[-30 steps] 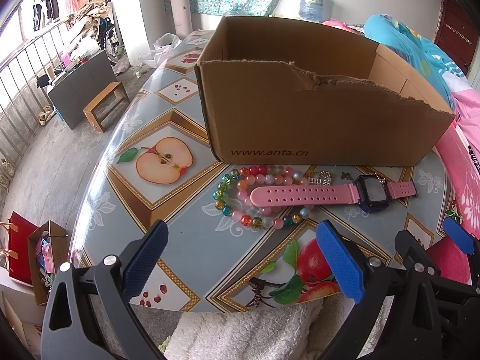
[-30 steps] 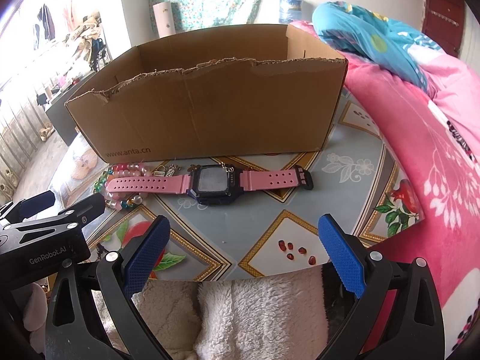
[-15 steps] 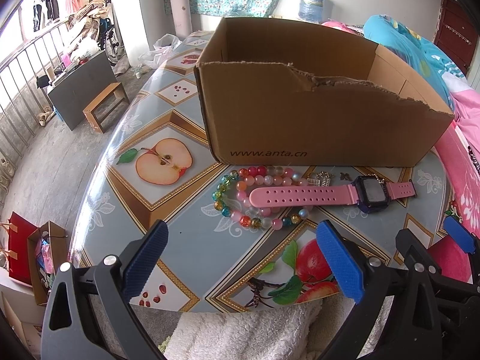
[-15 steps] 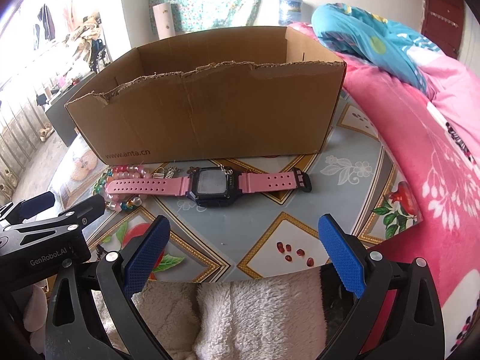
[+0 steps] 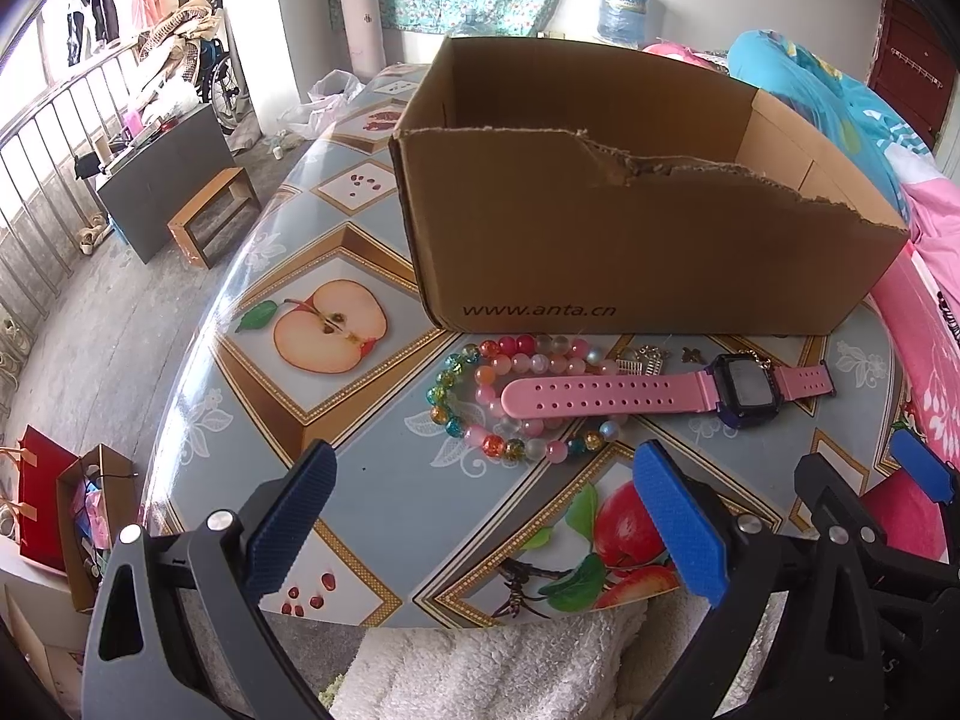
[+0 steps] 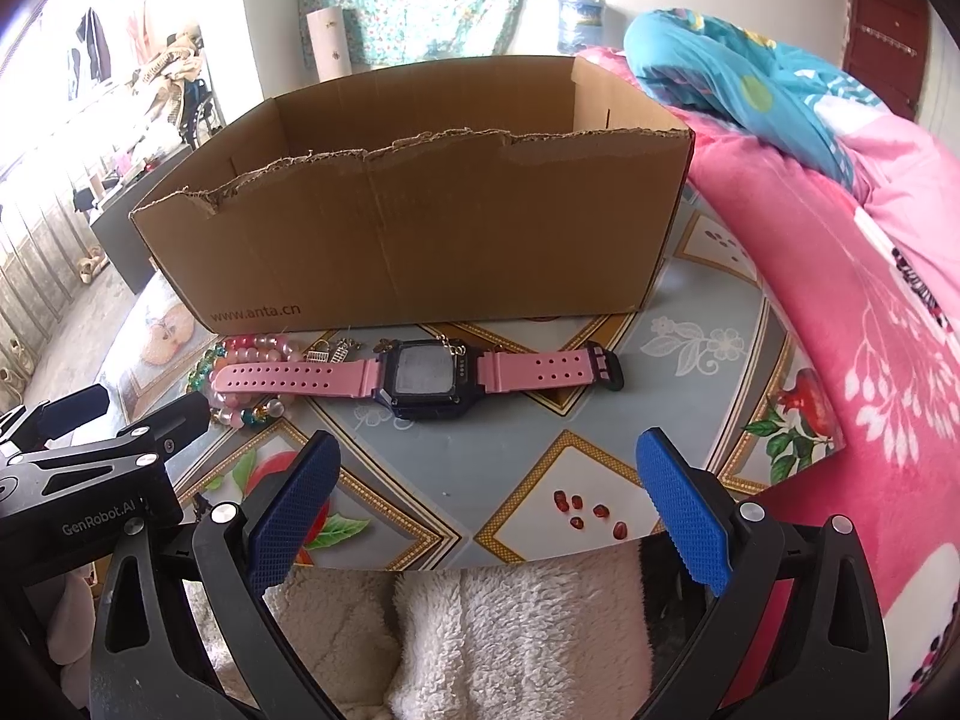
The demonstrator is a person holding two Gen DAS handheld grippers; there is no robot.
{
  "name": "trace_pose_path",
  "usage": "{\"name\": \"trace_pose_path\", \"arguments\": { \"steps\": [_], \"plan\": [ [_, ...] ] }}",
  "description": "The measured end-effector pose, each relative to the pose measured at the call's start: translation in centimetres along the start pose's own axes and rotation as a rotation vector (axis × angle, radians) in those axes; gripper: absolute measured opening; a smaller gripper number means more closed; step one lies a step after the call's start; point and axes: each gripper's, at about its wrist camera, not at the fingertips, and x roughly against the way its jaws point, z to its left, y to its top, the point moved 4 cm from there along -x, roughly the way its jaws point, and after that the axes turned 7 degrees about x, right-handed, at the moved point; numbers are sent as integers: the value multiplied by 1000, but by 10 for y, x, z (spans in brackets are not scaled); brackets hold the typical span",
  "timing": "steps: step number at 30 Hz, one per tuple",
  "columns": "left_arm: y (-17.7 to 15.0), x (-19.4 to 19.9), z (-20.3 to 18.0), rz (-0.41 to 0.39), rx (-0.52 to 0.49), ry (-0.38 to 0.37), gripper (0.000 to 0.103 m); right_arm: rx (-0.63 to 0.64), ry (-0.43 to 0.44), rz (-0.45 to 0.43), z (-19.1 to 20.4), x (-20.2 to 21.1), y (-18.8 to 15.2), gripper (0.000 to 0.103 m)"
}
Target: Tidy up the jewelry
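Cardboard box (image 5: 630, 252): "www.anta.cn". Left tongs (image 6: 72, 450) body: "GenRobot.AI".

left gripper (image 5: 480, 516) jaws wide apart, empty; right gripper (image 6: 489, 507) likewise, seemingly level alongside.

Your way forward is bare tablecloth (image 6: 456, 468) up to the watch (image 6: 420, 375) and bead bracelets (image 5: 516, 402) — nothing stands between them and either set of open fingers. Just behind them the cardboard box (image 5: 630, 240) walls off the table, so you pass only over its torn rim. The pink blanket (image 6: 870, 312) crowds your right side.
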Motion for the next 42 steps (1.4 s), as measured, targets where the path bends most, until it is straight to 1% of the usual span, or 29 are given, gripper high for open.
{"name": "trace_pose_path", "arguments": {
  "steps": [22,27,30,33,36,38,42],
  "plan": [
    [-2,-1,2,-3,-1,7,97,-1,-4,-1,-1,-1,1,95],
    [-3,-5,3,-16,-15,9,97,-11,-10,-5,-4,-4,2,95],
    [-5,-8,1,-24,-44,-12,97,-19,-8,-16,-6,-5,1,94],
    [-6,-10,1,-56,-73,-39,97,-22,-4,-30,-10,-6,1,92],
    [-5,-11,0,-98,-101,-83,97,-25,2,-43,-13,-7,1,87],
    [-5,-10,-1,-132,-121,-111,97,-25,11,-51,-15,-7,2,82],
    [-2,-10,-4,-192,-168,-166,97,-27,42,-64,-18,-12,6,75]
  ]
}}
